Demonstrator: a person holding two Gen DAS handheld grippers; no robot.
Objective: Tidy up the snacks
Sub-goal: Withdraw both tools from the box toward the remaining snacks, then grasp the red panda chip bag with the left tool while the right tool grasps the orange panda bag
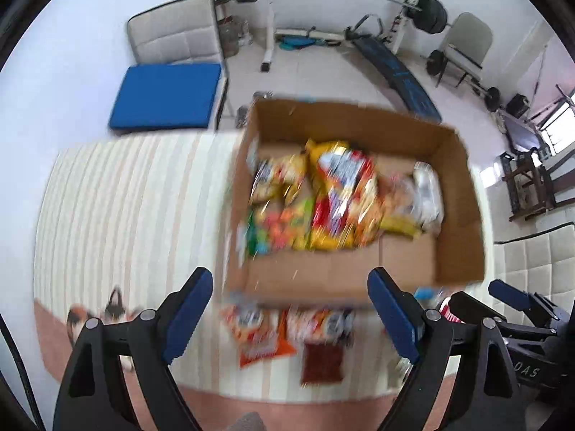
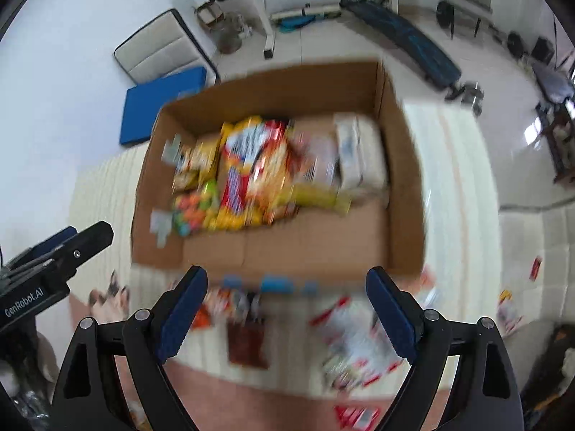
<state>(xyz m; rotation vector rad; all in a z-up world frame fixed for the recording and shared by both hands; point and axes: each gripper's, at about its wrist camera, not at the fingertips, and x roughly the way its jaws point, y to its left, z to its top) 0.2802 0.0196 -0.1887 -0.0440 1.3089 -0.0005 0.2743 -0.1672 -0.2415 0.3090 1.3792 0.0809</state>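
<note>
Presently, both tools are shown between placements. The left hand-held gripper stands wide open with nothing between its blue pads; the right hand-held gripper is likewise spread wide and empty. Both are pointed steeply down over a striped mattress.

The cardboard box is seen lying on the mattress with its top open. Several snack packets are already piled inside it, toward its far half, while bare cardboard floor is left nearer the grippers. More loose packets are scattered on the mattress just outside the near wall of the box: orange ones and a dark red-brown one in the left view, white-and-red ones in the right view. Motion blur prevents labels from being read.

The step in hand is judged to be the return from box to pile. The next move would call for one loose packet to be singled out, approached from above, pinched across its flat body, and carried over the box wall.
</note>
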